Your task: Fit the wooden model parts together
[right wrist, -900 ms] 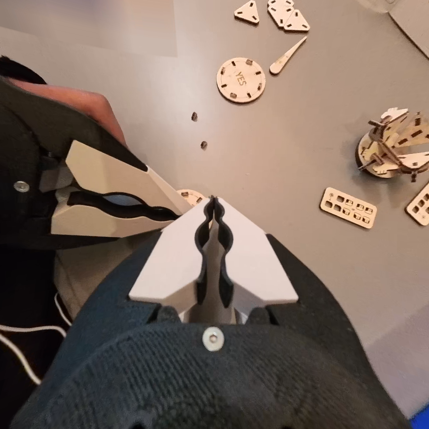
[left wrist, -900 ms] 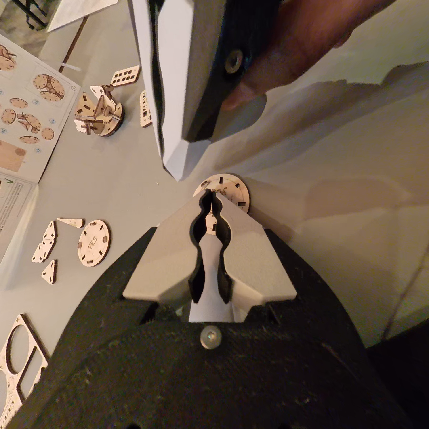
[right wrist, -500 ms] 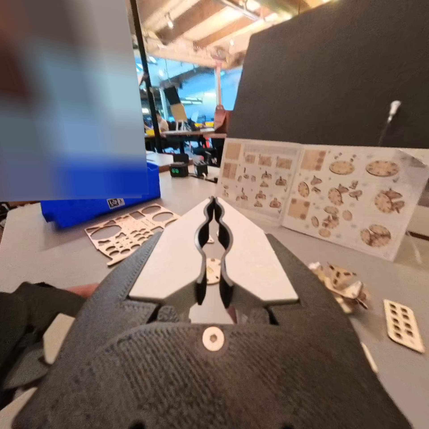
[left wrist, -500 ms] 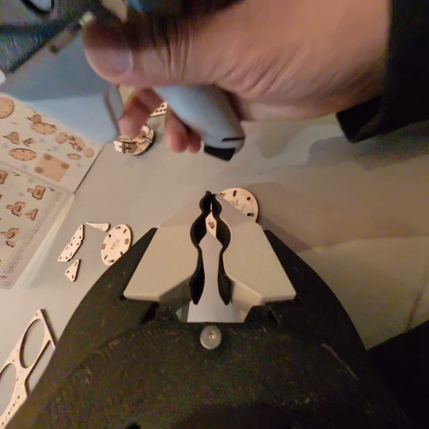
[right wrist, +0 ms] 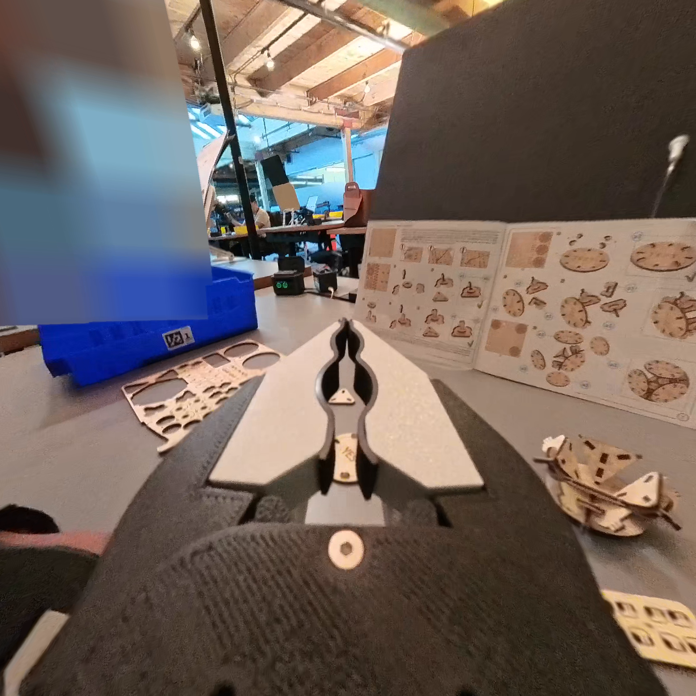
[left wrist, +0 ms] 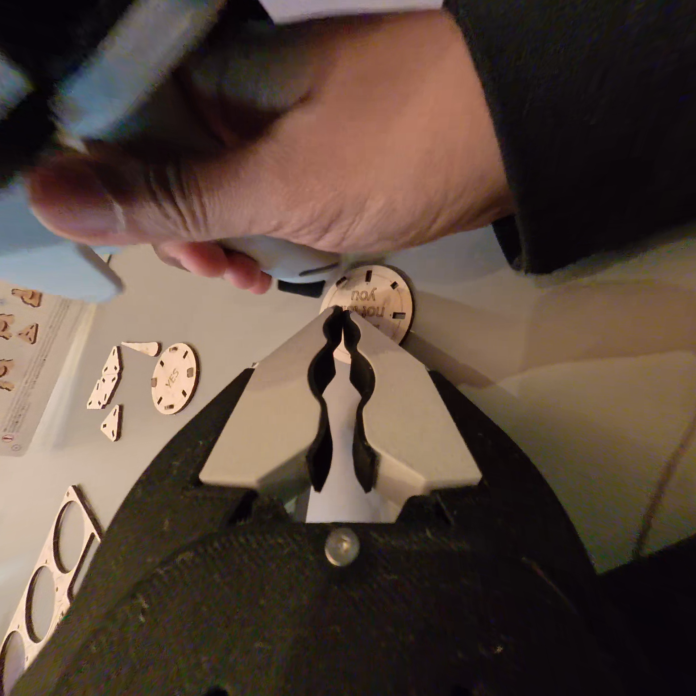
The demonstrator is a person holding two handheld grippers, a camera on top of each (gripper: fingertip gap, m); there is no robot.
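The right gripper (right wrist: pixel 347 322), which a second ago pointed down at the grey desk (right wrist: pixel 75 444) beside the left gripper (left wrist: pixel 341 312), has swung up to look level across it. In the left wrist view the person's hand (left wrist: pixel 301 150) now fills the top, nearer than before. The slotted round wooden disc (left wrist: pixel 380 301) shows more fully past the left tips.

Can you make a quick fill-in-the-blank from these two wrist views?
1. The left gripper fingers are ___, tips over a round wooden disc.
2. The bin left of the right gripper is ___.
3. The open booklet stands against a ___ panel.

Missing: shut; blue; black
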